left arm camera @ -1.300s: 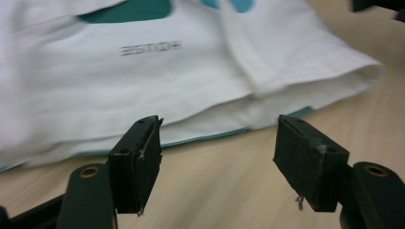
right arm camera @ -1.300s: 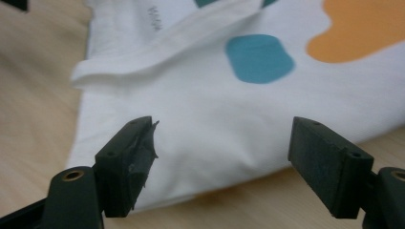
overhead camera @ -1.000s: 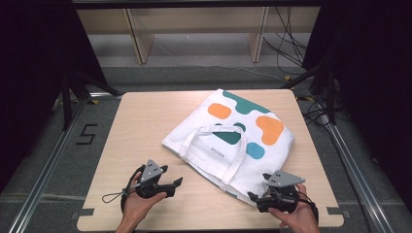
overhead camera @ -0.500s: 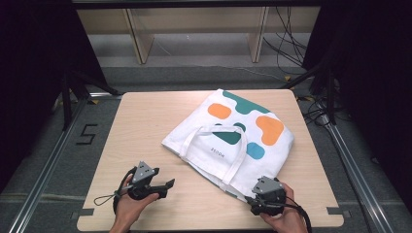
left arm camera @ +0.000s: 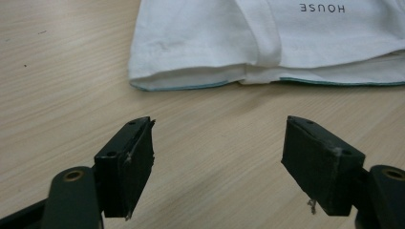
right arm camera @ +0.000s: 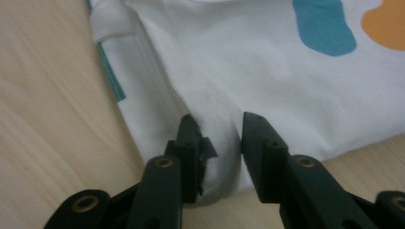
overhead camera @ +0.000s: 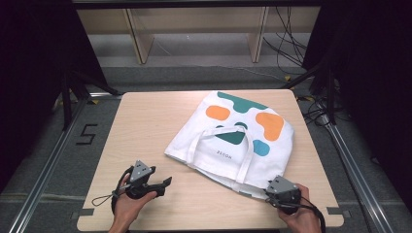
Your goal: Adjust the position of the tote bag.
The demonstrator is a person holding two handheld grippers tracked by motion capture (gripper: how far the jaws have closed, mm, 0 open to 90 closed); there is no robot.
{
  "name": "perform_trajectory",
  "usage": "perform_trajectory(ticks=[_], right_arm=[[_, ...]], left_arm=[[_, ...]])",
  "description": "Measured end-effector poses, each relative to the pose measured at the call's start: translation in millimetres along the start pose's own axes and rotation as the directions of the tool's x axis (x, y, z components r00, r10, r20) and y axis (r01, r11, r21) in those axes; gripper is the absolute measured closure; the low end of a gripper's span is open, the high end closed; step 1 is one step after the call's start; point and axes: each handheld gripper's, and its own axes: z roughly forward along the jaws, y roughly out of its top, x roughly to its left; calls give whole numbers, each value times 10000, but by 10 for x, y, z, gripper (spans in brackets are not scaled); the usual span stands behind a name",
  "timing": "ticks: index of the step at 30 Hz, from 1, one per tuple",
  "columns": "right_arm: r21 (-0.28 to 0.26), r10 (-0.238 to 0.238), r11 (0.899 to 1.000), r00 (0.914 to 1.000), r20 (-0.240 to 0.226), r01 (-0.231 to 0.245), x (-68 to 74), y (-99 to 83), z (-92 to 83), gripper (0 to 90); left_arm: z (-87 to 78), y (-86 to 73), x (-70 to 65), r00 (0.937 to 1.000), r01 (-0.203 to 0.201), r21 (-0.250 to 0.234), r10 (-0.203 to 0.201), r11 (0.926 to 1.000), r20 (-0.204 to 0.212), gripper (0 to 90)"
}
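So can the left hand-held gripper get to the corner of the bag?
Probably yes. The left hand-held gripper is open, and only bare table lies between it and the tote bag corner straight ahead. It isn't touching the bag.

Both handheld black two-jaw grippers, left (overhead camera: pixel 163 184) & right (overhead camera: pixel 268 191): grey triangular top plates, brass-ringed screw holes, trailing black cables.

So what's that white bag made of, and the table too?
The tote bag looks like woven cotton cloth, matte: it folds softly, with stitched hems and printed colour blobs. The table looks like pale wood, perhaps only a smooth wood-pattern laminate: fine straight grain lines and a faint sheen show in the left gripper view.
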Motion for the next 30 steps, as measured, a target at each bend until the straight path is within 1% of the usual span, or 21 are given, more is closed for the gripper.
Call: perform_trajectory(ticks=[2,4,5,7,9,10,11,13,14,16,17,18,19,20,22,23,24,25,26,28,30], right_arm=[[-116,401,9991,9989,245,-398,-81,-52,-30,747],[-245,485,9986,9980,406,-475,-179,-99,-68,783],[-245,485,9986,9980,406,-475,-179,-99,-68,783],[-495,952,9944,9944,468,-929,-314,-170,-96,817],[-586,1100,9925,9927,501,-1070,-361,-196,-95,822],[-675,1292,9898,9900,563,-1253,-449,-249,-104,829],[-675,1292,9898,9900,563,-1253,-449,-249,-104,829],[-812,1599,9846,9854,592,-1549,-539,-301,-109,829],[-812,1599,9846,9854,592,-1549,-539,-301,-109,829],[-868,1608,9840,9854,566,-1556,-581,-317,-112,829],[-869,1644,9834,9847,584,-1591,-576,-314,-110,829],[-865,1663,9832,9842,613,-1607,-573,-308,-105,828],[-839,1728,9823,9829,631,-1673,-566,-306,-102,828],[-836,1736,9822,9828,624,-1682,-566,-306,-103,828],[-895,1648,9832,9845,607,-1590,-575,-310,-104,826],[-848,1587,9845,9855,595,-1534,-578,-314,-104,825],[-846,1557,9850,9861,577,-1506,-582,-316,-99,824],[-843,1555,9850,9861,582,-1503,-583,-317,-98,821],[-873,1576,9845,9858,589,-1522,-581,-317,-98,820],[-935,1642,9829,9847,586,-1584,-581,-314,-95,815],[-969,1795,9800,9823,544,-1737,-580,-318,-85,802]], left_arm=[[15,-1,-8,10000,-52,9,52,10000,-30,255],[35,2,-18,9999,-158,107,159,9998,-69,256],[35,2,-18,9999,-158,107,159,9998,-69,256],[80,19,-34,9989,-455,338,458,9984,-67,256],[113,28,-54,9991,-394,321,398,9987,-110,258],[138,40,-59,9980,-626,462,632,9970,-98,259],[171,53,-81,9971,-754,473,758,9960,-73,259],[266,81,-123,9896,-1401,706,1421,9876,-242,261],[266,81,-123,9896,-1401,706,1421,9876,-242,262],[409,89,-194,9859,-1605,905,1641,9829,-338,263],[458,95,-226,9796,-1867,1090,1934,9763,-539,261],[492,113,-248,9676,-2367,1484,2468,9602,-533,260],[492,113,-248,9676,-2367,1484,2468,9602,-533,261],[592,139,-289,9600,-2579,1543,2710,9538,-705,263],[640,152,-298,9595,-2568,1471,2701,9552,-793,267],[715,170,-300,9556,-2760,1238,2860,9532,-714,286],[751,192,-270,9304,-3512,1035,3592,9306,-725,317],[786,184,-303,9398,-3188,1098,3290,9414,-924,329],[802,196,-306,9405,-3166,1037,3262,9429,-948,316],[818,223,-307,9363,-3321,643,3371,9411,-984,356],[820,239,-300,9294,-3599,247,3607,9327,-784,438]])
